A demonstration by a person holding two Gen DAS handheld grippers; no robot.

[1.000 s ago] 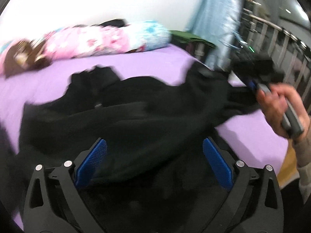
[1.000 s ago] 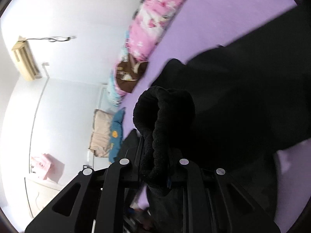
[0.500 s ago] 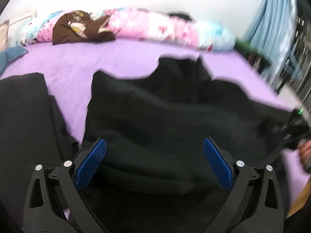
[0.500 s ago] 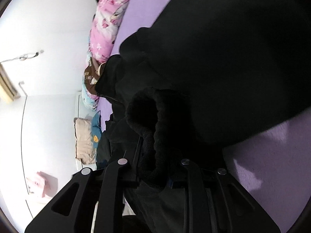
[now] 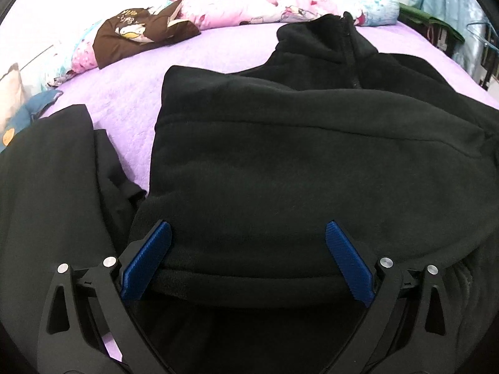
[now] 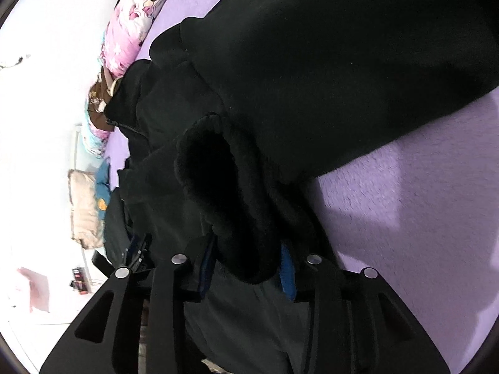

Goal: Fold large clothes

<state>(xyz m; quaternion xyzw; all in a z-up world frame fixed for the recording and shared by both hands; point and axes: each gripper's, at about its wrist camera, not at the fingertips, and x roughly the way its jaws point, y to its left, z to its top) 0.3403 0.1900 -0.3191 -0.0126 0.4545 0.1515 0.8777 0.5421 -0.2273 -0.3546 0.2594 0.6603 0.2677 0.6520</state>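
Note:
A black fleece jacket [image 5: 296, 155] lies spread on the purple bed sheet [image 5: 131, 93], collar and zipper toward the far side. My left gripper [image 5: 248, 249] is open, its blue pads on either side of the jacket's near folded hem. In the right wrist view, my right gripper [image 6: 246, 268] is shut on a thick bunched edge of the same jacket [image 6: 312, 62], which drapes over the sheet [image 6: 421, 202].
A second black garment [image 5: 46, 187] lies at the left of the jacket. A pink floral quilt roll [image 5: 280, 3] and a brown printed cloth [image 5: 140, 31] line the far edge. A beige pillow [image 6: 82, 205] and blue cushion [image 5: 18, 121] sit at the left.
The left gripper swung left and came down over the jacket's near hem. The right gripper, still holding the fabric, moved lower toward the bed, and the jacket now lies flatter.

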